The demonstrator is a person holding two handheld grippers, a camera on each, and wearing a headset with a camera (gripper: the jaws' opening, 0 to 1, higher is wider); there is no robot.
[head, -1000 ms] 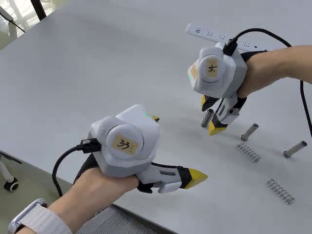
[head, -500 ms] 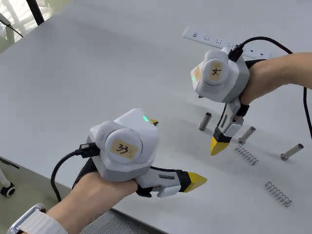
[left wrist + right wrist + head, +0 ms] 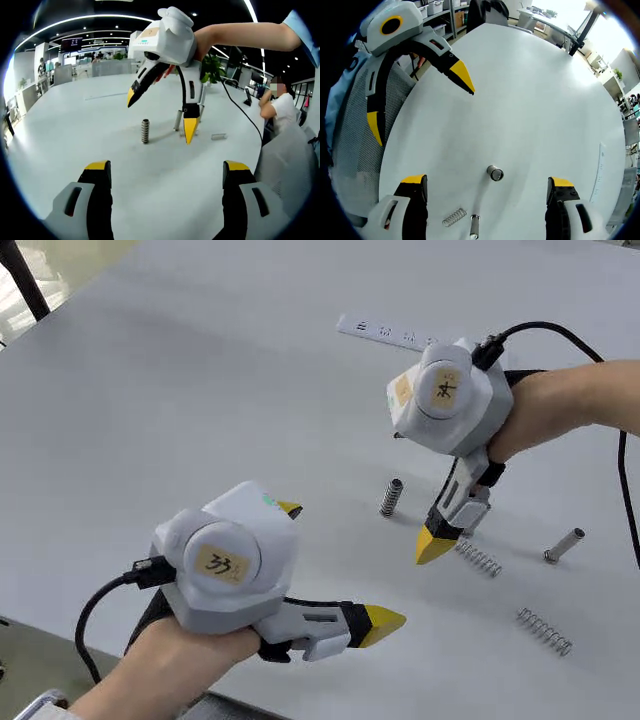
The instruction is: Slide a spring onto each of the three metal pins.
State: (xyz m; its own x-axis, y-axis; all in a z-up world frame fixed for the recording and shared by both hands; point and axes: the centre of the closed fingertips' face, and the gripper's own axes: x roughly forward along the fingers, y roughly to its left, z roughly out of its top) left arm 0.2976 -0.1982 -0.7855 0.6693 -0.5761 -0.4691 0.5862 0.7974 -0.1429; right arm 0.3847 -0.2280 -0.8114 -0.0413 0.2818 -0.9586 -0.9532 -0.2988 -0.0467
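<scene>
The left tongs hover over the near edge of the desk, spread wide with nothing between them. Further right, one metal pin stands upright with a spring already around it, so by my reading one of the three is done. Just right of it the right tongs hang tip-down, also spread and empty, and the right gripper view looks almost straight down on that finished pin's top. The next piece is probably the loose spring. It lies flat just right of the right tongs, its long axis running off to the lower right in the head view. In the right gripper view it sits low, toward the left-hand jaw, beside a bare pin. The right tongs are much the nearer pair, so the pickup looks theirs, likely turned to pinch across the coils. Further right a second bare pin lies on its side, and a second spring lies nearer the front edge, both well apart from the left tongs.
</scene>
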